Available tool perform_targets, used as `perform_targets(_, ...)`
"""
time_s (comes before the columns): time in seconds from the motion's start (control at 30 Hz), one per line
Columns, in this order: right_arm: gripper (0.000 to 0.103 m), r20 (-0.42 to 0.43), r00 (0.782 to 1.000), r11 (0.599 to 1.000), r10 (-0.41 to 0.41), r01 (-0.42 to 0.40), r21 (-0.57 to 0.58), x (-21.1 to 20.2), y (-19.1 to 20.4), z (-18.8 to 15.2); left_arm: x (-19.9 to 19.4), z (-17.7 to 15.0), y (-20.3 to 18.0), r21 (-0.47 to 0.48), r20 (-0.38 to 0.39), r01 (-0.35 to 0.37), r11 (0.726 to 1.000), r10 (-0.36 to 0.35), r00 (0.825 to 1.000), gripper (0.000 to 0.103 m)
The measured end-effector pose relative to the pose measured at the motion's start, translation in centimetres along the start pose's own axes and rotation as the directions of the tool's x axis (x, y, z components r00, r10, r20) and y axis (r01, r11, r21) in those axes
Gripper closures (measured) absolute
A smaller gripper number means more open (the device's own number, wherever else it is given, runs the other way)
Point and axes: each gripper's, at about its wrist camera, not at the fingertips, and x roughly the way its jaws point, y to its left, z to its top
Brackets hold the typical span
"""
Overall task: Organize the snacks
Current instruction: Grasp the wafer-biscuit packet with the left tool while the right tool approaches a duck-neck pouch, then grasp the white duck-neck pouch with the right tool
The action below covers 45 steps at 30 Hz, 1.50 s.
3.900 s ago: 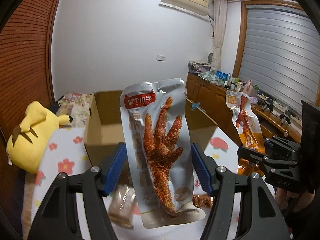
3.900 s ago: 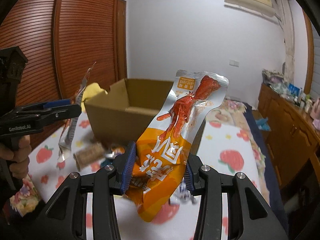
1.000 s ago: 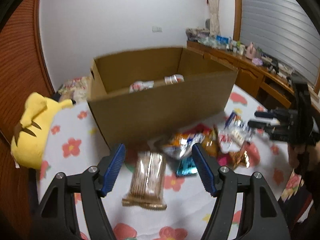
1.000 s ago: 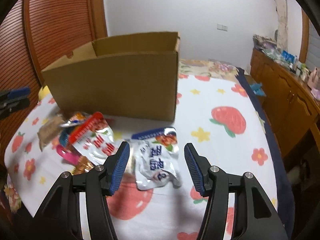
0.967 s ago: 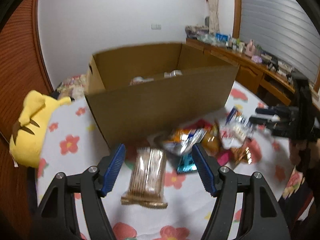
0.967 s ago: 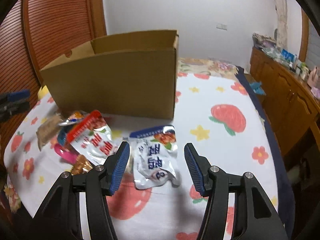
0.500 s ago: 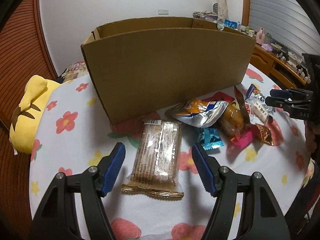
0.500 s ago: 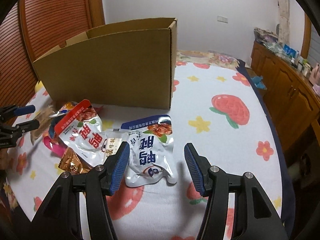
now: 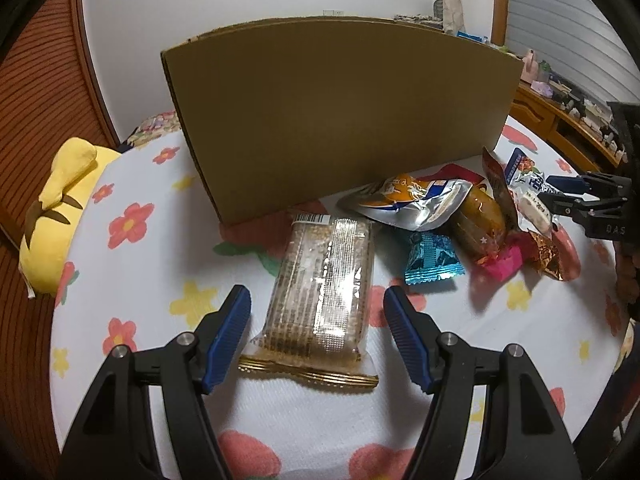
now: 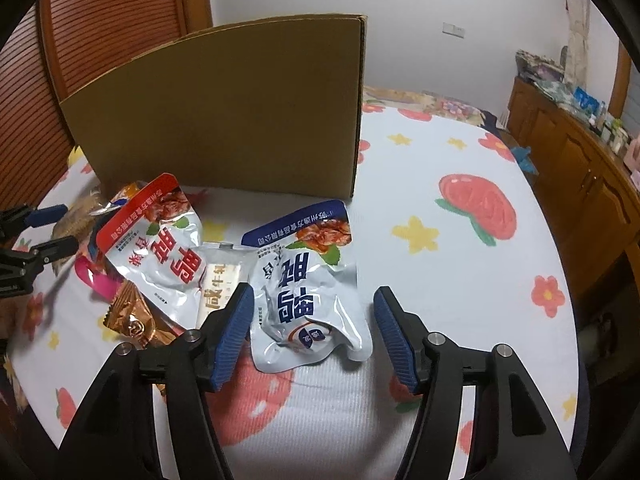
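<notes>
A tall cardboard box stands on the flowered cloth, also in the right wrist view as the box. My left gripper is open, its blue pads on either side of a clear-wrapped cracker pack without touching it. My right gripper, its jaws opening, straddles a white pouch with a blue top; the pads do not press on it. A red-topped white pouch, a silver and orange pouch and a teal sachet lie in the pile.
A yellow plush toy lies at the left edge of the bed. A wooden sideboard with clutter runs along the right. A slatted wooden door stands behind the box. Bare cloth spreads right of the blue-topped pouch.
Both grippers let go of their pouches at the box, then sank toward the cloth. The left now frames the cracker pack more closely; the right gripper's jaws stand wider around the blue-topped pouch.
</notes>
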Motion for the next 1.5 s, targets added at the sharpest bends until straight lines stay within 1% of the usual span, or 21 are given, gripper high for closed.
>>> perform_targets(0.03,0.037,-0.001,1.000,1.000,0.002,-0.002,0.002,0.0,0.0,0.0,0.0,0.0,0.1,-0.004,0.001,0.006,1.000,-0.006,1.000,0.037)
perform_targets(0.1,0.036,-0.003,1.000,1.000,0.007,-0.007,0.006,0.1,-0.1,0.1,0.2,0.0,0.2,-0.002,-0.001,0.016,1.000,-0.016,1.000,0.047)
perform_targets(0.17,0.035,-0.007,1.000,1.000,0.011,-0.011,0.013,0.2,-0.3,0.2,0.4,0.0,0.2,-0.002,-0.009,0.013,1.000,-0.013,1.000,0.051)
perform_targets(0.3,0.034,-0.014,1.000,1.000,0.004,-0.004,0.013,0.4,-0.1,0.2,0.9,0.3,0.3,-0.022,-0.019,0.009,1.000,-0.010,1.000,0.050)
perform_targets(0.4,0.033,-0.017,1.000,1.000,-0.003,0.003,0.006,0.5,0.0,0.2,1.1,0.5,0.1,-0.018,-0.020,0.007,1.000,-0.007,1.000,0.050)
perform_targets(0.43,0.033,-0.017,1.000,1.000,-0.005,0.005,0.004,0.5,0.1,0.2,1.1,0.6,0.1,-0.017,-0.020,0.007,1.000,-0.008,1.000,0.050)
perform_targets(0.5,0.033,-0.017,1.000,1.000,-0.006,0.006,0.002,0.5,0.1,0.2,1.1,0.6,0.1,-0.025,-0.018,0.005,1.000,-0.005,1.000,0.056)
perform_targets(0.57,0.033,-0.016,1.000,1.000,-0.007,0.007,0.002,0.6,0.2,0.2,0.9,0.6,0.1,-0.028,-0.016,0.000,1.000,0.000,1.000,0.059)
perform_targets(0.77,0.032,-0.016,1.000,1.000,-0.007,0.007,0.002,0.6,0.1,0.2,-0.2,-0.4,-0.1,-0.020,-0.004,0.002,1.000,-0.002,1.000,0.059)
perform_targets(0.97,0.032,-0.016,1.000,1.000,-0.007,0.007,0.002,0.6,0.1,0.2,-3.0,-1.5,-0.1,-0.056,0.055,0.033,0.998,-0.030,0.998,0.059)
perform_targets(1.13,0.032,-0.014,1.000,1.000,-0.006,0.006,0.003,0.5,0.1,0.2,-4.8,-2.2,-1.0,-0.058,0.096,0.065,0.996,-0.060,0.994,0.059)
perform_targets(1.27,0.032,-0.012,1.000,1.000,0.000,-0.001,-0.010,0.5,0.3,0.1,-5.4,-2.4,-2.0,-0.045,0.107,0.082,0.996,-0.077,0.991,0.059)
perform_targets(1.4,0.032,-0.025,1.000,0.999,-0.017,0.016,-0.044,0.8,0.9,0.2,-5.6,-2.5,-3.0,-0.033,0.108,0.089,0.996,-0.085,0.991,0.059)
perform_targets(1.5,0.032,-0.028,0.999,0.999,-0.021,0.019,-0.050,0.9,1.0,0.2,-5.6,-2.7,-3.4,-0.027,0.108,0.094,0.995,-0.090,0.990,0.059)
